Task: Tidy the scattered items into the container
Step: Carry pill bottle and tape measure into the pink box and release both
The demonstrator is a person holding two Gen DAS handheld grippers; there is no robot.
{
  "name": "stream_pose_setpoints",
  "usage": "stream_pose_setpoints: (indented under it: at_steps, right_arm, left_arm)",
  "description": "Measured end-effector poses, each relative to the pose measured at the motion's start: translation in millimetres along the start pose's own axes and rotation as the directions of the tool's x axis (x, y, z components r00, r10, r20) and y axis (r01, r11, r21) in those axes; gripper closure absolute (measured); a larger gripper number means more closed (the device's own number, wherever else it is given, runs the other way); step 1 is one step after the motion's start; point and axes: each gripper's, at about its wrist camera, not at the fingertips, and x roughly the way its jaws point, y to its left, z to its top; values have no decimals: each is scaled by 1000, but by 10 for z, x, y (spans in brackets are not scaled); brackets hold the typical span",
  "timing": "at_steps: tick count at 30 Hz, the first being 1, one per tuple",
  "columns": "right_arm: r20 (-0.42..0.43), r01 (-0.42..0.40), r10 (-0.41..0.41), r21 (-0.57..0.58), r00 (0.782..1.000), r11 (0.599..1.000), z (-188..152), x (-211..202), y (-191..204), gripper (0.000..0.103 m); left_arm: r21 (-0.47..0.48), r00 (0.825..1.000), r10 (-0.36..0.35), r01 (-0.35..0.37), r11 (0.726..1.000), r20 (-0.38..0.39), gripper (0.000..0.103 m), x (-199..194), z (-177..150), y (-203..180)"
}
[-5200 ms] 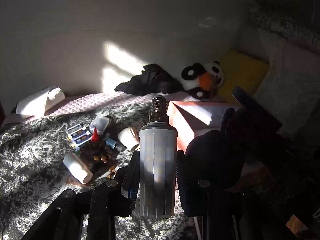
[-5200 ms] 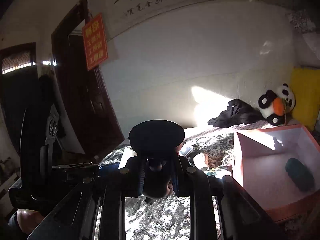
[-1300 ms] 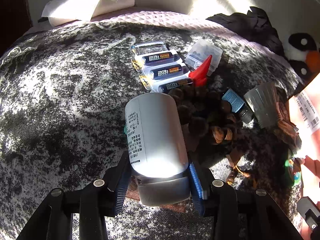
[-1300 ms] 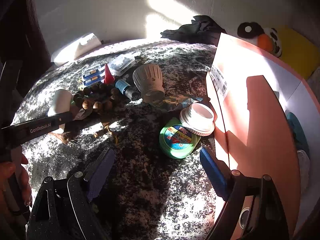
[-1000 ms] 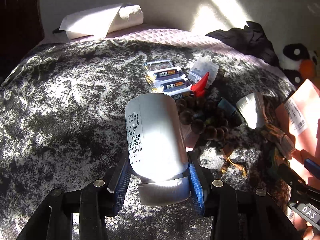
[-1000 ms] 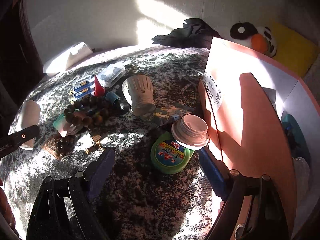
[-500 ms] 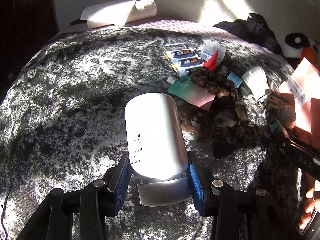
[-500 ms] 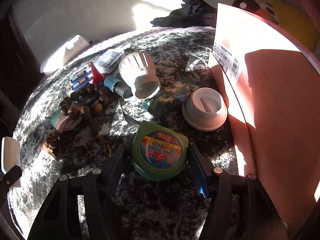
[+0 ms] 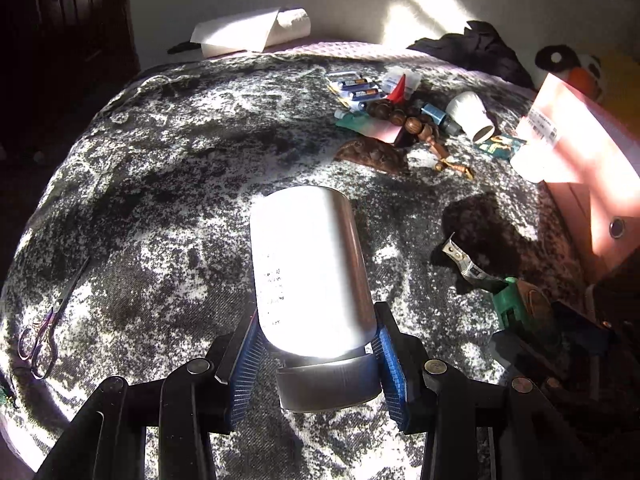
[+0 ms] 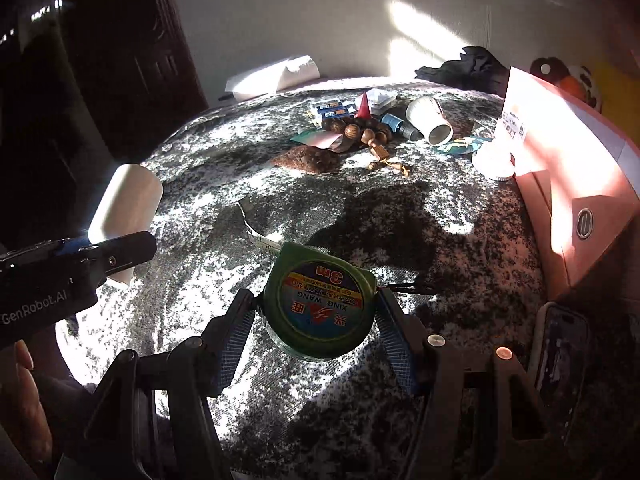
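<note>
My left gripper point(image 9: 316, 354) is shut on a white bottle point(image 9: 308, 276) and holds it above the black-and-white bedspread; the bottle also shows in the right wrist view point(image 10: 126, 204). My right gripper point(image 10: 316, 320) is shut on a green tape measure point(image 10: 320, 300), lifted off the bed, its tape tip hanging out. The tape measure shows in the left wrist view point(image 9: 516, 304) too. The pink box point(image 10: 560, 152) stands at the right. Scattered items lie in a pile at the far side: wooden beads point(image 10: 360, 130), a white cup point(image 10: 430, 120), batteries point(image 10: 330, 110), a white lid point(image 10: 494, 162).
Scissors point(image 9: 42, 338) lie at the bed's left edge. A phone point(image 10: 556, 348) lies near the box. A paper roll point(image 9: 256, 32), dark clothing point(image 9: 476, 52) and a panda toy point(image 9: 568, 68) sit along the wall. A brown pouch point(image 9: 372, 154) lies by the beads.
My right gripper closed on the tape measure and lifted it back from the pile. My left gripper drew back and up with the white bottle.
</note>
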Motion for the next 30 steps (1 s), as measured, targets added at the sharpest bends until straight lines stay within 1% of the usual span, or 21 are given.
stream_pose_setpoints:
  at_steps: [5,10,16,22,27,30]
  right_arm:
    - [46,30,-29,-11,999,999,-314,-525,-81,38]
    - [89,107,-107,7,990,994,-590,-1026,-353,38]
    - [130,186,-195,77,972,979,-811,-1569,-798,38]
    - [169,263,-287,151,943,953,-907,-2046,-1284,38]
    - [197,315,-354,203,914,927,-839,-2341,-1718,38]
    - [213,338,-385,227,898,913,-749,-2471,-1980,38]
  left_arm:
    - [19,1000,-17,17,1000,2,57,-248,-243,-103]
    - [71,998,-62,60,996,26,57,-496,-334,-442]
    - [179,989,-138,127,976,52,57,-719,-293,-1135]
    - [290,975,-214,191,938,52,57,-834,-220,-1920]
    - [357,964,-260,225,907,53,57,-861,-75,-2534]
    - [379,960,-275,234,895,56,57,-835,84,-2836]
